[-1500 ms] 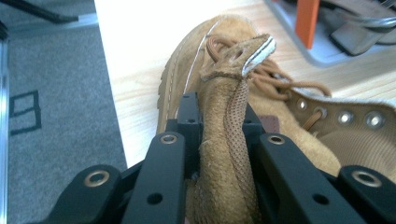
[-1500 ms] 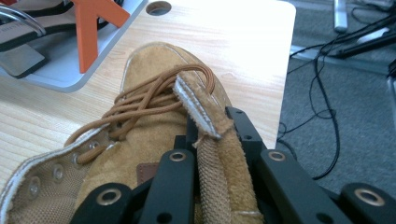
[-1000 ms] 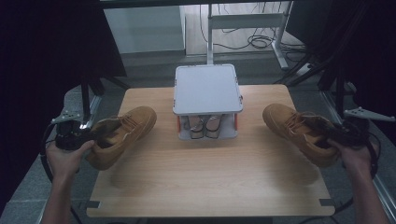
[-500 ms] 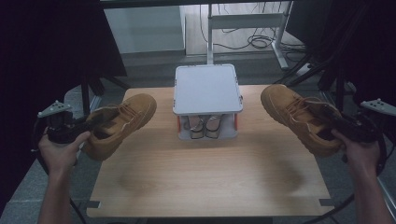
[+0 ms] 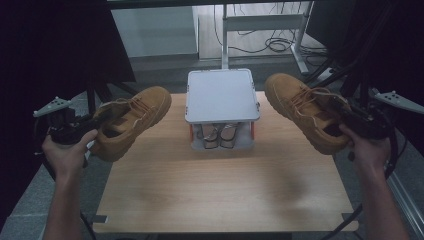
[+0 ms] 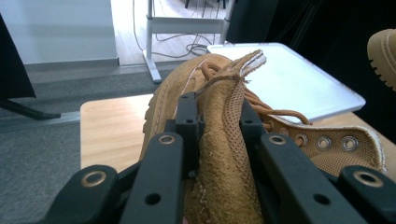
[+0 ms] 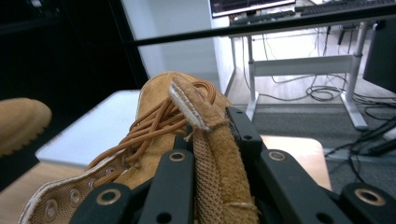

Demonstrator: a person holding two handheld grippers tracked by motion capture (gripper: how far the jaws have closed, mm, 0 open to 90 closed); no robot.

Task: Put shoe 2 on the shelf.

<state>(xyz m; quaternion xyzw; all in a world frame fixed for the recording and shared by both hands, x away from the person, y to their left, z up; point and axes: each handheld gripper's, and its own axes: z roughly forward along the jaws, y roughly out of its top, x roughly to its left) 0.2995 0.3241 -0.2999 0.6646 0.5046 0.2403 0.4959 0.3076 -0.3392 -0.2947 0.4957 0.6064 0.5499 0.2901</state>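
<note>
1. Closest to me in the left gripper view, my left gripper (image 6: 219, 140) is clamped on the collar of the left boot (image 6: 224, 186); the mesh lining and suede edge are pinched between the black jaws, a detail the high view cannot give me.
2. In the right gripper view, my right gripper (image 7: 212, 140) is clamped the same way on the collar of the right boot (image 7: 159, 140), with the laces bunched just left of the jaws.
3. From the high view I see what the gripper views hide: both boots hang in the air above the table (image 5: 220, 200), the left boot (image 5: 132, 125) at middle left over the table's left edge, the right boot (image 5: 305, 112) at upper right, each toe pointing toward the middle.
4. My left hand (image 5: 67, 152) and right hand (image 5: 367, 147) grip the tools at the frame's sides.
5. Farther off, between the boots, a white lidded box (image 5: 222, 97) sits on the table; the high view shows metal pieces behind its front wall, too small to name.
6. Beyond, desk legs and cables stand on the floor.
</note>
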